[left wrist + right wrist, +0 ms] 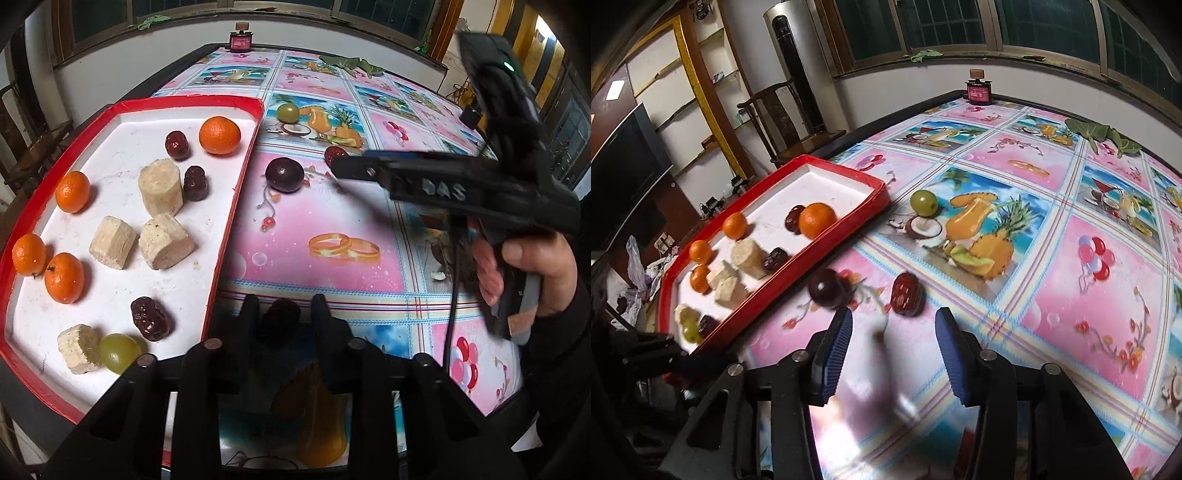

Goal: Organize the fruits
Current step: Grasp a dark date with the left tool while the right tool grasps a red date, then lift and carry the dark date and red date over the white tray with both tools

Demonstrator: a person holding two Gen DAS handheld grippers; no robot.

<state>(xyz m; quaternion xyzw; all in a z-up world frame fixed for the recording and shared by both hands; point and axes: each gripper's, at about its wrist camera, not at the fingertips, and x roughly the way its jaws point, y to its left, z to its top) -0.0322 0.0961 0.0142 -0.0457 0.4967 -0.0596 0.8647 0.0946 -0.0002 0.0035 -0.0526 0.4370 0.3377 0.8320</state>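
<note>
The left hand-held gripper (282, 314) is clenched on a dark fruit, probably a date (280, 314), just beside the tray (236, 184) for dropping in. The right hand-held gripper (894, 328), released, aims at the table's loose date (907, 293).

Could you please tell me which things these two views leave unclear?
- Dark fruit between the left gripper fingers, left wrist view: shadowed, kind unclear.
- Right gripper, right wrist view: blurred below the open jaws.
- Red tray: near corner cut off by the left gripper body.
</note>
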